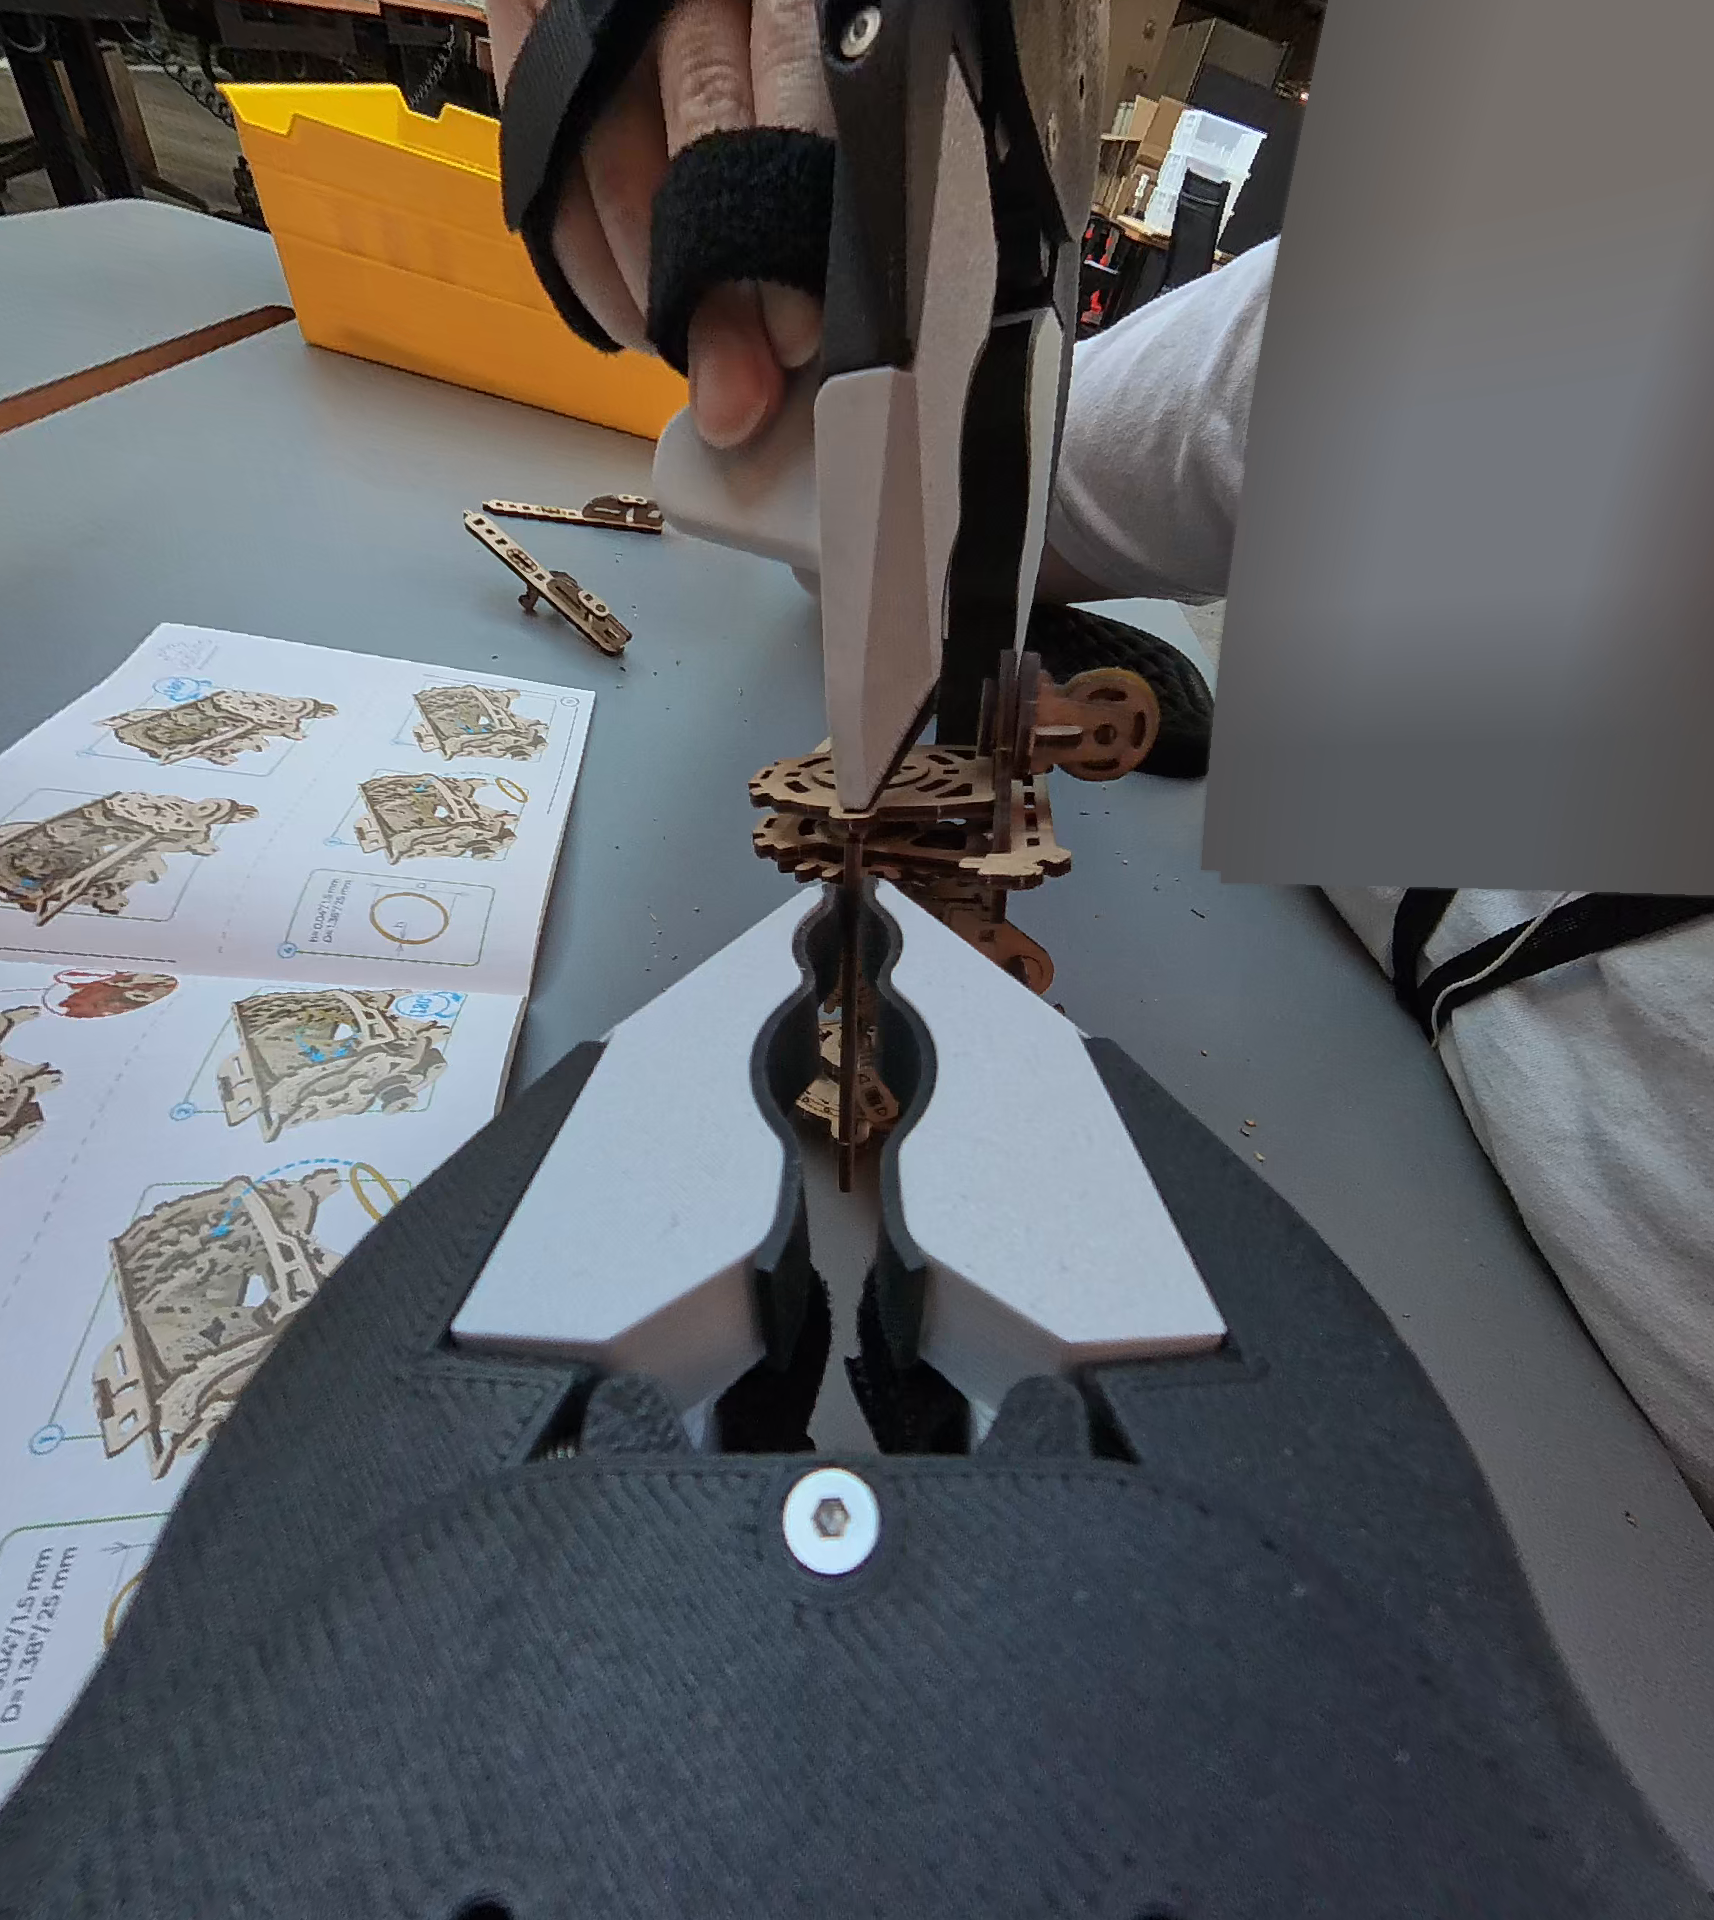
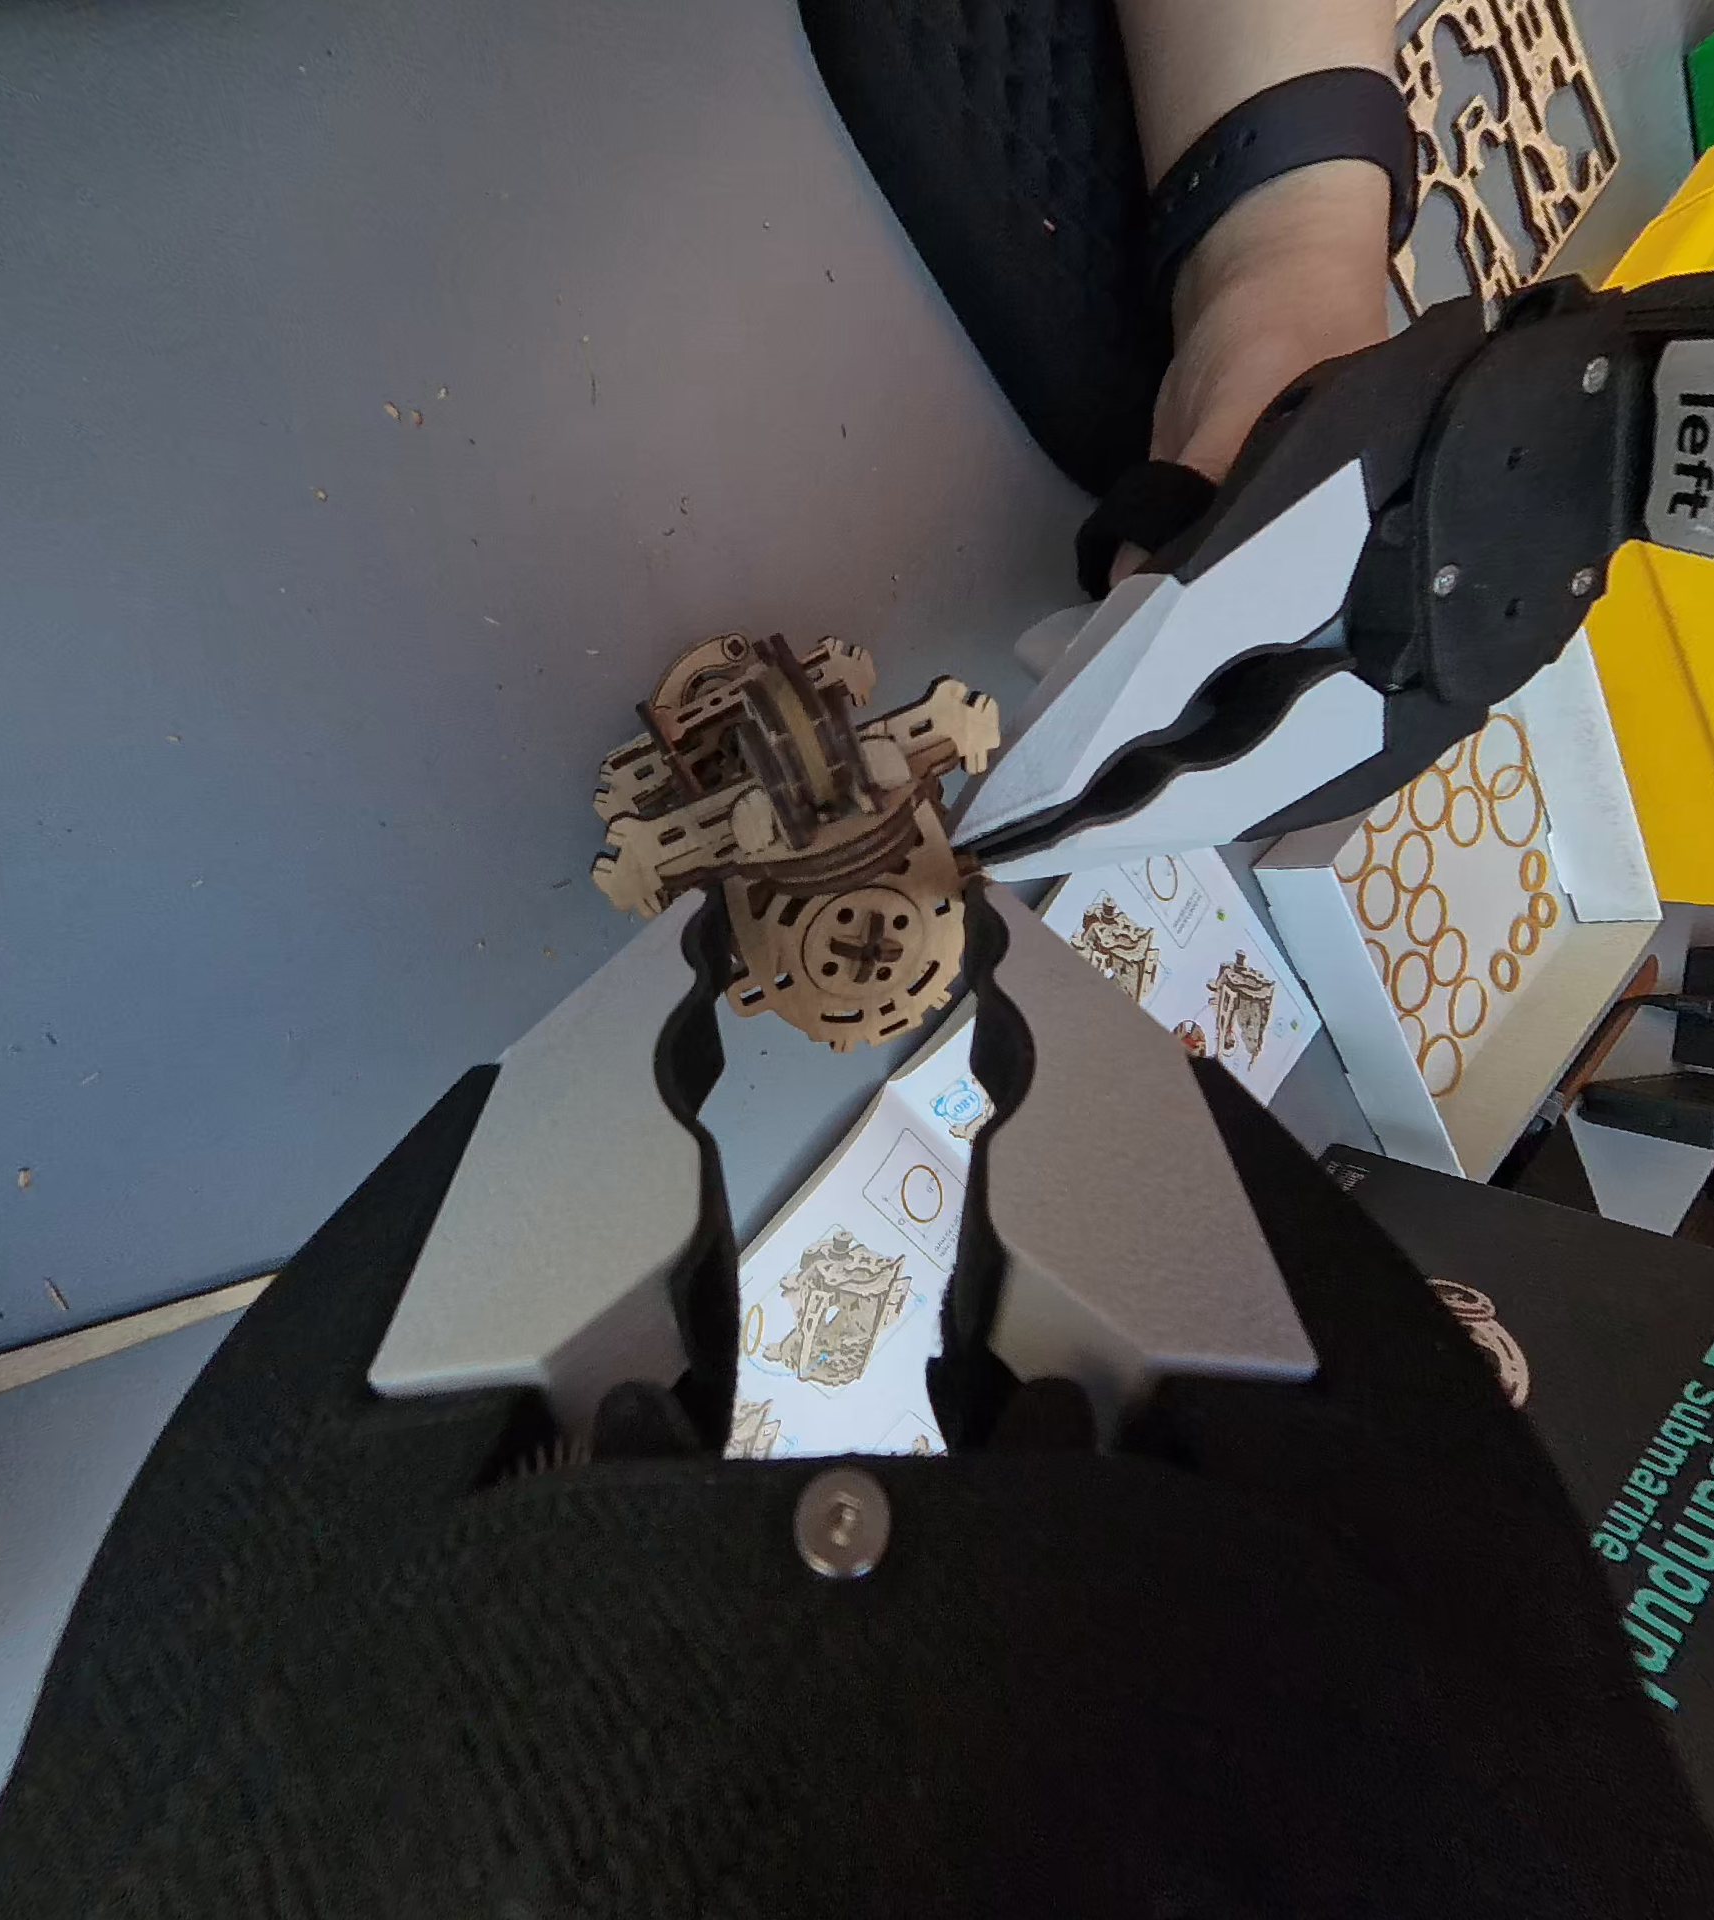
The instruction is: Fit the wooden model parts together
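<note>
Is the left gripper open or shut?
Shut. The left gripper pinches a thin edge of the model, with no gap between its fingers.

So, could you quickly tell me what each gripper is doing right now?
Left gripper: shut on a thin plate of the wooden model.
Right gripper: shut on the wooden model.

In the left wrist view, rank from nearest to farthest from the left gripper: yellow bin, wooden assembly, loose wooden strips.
1. Wooden assembly: at the left gripper's tips, dead ahead.
2. Loose wooden strips: on the table, ahead and left.
3. Yellow bin: far back, left.
</note>
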Available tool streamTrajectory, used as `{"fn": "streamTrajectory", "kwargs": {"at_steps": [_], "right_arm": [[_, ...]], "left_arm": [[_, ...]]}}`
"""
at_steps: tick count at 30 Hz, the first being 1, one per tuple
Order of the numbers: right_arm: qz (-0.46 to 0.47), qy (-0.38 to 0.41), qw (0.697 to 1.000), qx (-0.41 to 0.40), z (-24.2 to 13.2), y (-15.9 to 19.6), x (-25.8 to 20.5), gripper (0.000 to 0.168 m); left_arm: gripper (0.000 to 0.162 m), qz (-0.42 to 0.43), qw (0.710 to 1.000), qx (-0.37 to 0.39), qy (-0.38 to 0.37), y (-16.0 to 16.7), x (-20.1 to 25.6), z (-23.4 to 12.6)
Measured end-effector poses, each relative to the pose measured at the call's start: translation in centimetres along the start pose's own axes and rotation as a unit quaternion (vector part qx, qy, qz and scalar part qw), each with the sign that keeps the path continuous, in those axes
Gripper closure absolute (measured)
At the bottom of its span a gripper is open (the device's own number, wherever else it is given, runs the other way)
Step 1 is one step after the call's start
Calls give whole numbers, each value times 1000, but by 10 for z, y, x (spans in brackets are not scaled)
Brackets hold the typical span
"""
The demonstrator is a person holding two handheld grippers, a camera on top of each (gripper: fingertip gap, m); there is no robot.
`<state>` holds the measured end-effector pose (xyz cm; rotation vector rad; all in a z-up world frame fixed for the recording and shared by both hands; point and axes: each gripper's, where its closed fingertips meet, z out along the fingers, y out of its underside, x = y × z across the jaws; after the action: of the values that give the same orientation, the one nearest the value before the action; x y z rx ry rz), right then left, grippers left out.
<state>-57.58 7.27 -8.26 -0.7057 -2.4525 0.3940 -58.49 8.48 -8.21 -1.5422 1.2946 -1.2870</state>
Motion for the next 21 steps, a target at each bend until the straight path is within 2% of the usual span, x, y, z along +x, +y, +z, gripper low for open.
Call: {"fn": "streamTrajectory", "kwargs": {"at_steps": [21], "right_arm": [[29,-8,999,18,0,1,0,123]], "left_arm": [[162,-5,1000,-4,-4,0,-1,0]]}}
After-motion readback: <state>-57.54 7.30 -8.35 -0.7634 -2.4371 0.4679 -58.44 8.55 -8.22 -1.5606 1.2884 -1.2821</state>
